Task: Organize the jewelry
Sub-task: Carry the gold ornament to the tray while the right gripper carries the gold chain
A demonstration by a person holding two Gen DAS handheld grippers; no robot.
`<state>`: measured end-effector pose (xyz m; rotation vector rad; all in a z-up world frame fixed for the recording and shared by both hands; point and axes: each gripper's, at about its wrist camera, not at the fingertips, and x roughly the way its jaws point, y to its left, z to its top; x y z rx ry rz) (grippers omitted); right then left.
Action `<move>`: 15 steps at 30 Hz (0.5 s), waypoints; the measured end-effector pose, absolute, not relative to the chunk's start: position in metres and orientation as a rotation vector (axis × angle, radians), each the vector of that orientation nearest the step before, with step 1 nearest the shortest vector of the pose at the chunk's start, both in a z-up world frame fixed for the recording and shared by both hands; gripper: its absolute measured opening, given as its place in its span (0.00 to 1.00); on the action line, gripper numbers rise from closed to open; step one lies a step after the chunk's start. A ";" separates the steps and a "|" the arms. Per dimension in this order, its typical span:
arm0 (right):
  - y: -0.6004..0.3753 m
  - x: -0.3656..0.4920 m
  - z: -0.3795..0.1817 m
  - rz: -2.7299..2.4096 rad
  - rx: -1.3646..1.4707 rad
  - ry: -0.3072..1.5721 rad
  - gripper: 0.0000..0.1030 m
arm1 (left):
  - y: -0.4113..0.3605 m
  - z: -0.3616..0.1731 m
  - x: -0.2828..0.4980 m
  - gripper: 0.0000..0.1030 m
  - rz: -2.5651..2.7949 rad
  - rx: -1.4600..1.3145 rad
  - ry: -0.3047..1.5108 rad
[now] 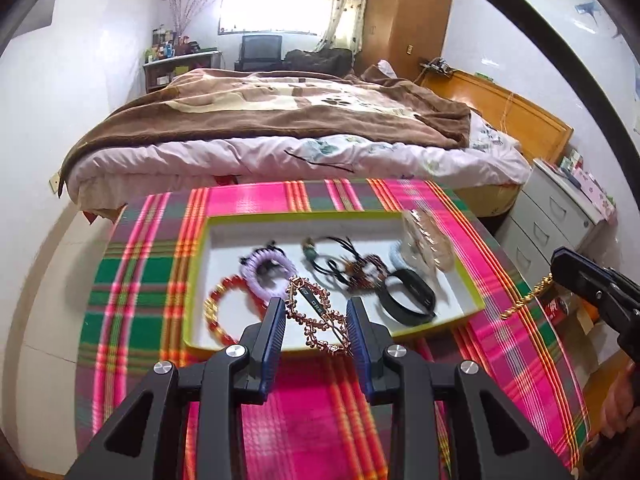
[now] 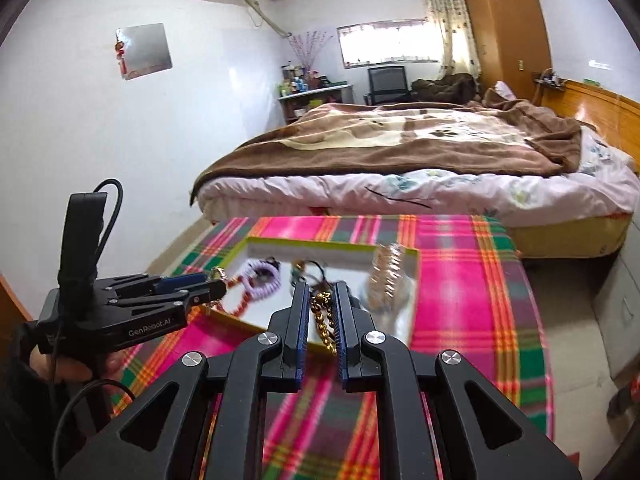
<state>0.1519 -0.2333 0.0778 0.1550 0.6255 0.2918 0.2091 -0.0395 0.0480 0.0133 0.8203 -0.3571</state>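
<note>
Left claw (image 2: 216,286) body (image 2: 152,330) reads "GenRobot.AI"; it grips a hair clip (image 1: 316,316).

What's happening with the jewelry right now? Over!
Left gripper holds a rose-gold chain. Right gripper shut on a gold chain. Both over the white tray, other pieces inside. Nothing blocking.

Bracelets (image 1: 224,312) in tray (image 1: 304,216) (on table (image 1: 136,280))
</note>
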 end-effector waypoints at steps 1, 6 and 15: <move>-0.229 0.161 0.076 0.303 0.164 0.633 0.12 | -0.037 0.047 0.213 0.31 -0.358 0.013 0.826; -0.210 0.193 0.063 0.353 0.184 0.672 0.12 | -0.023 0.038 0.241 0.31 -0.345 0.000 0.856; -0.182 0.230 0.017 0.394 0.159 0.795 0.12 | -0.014 0.008 0.264 0.31 -0.343 -0.017 0.912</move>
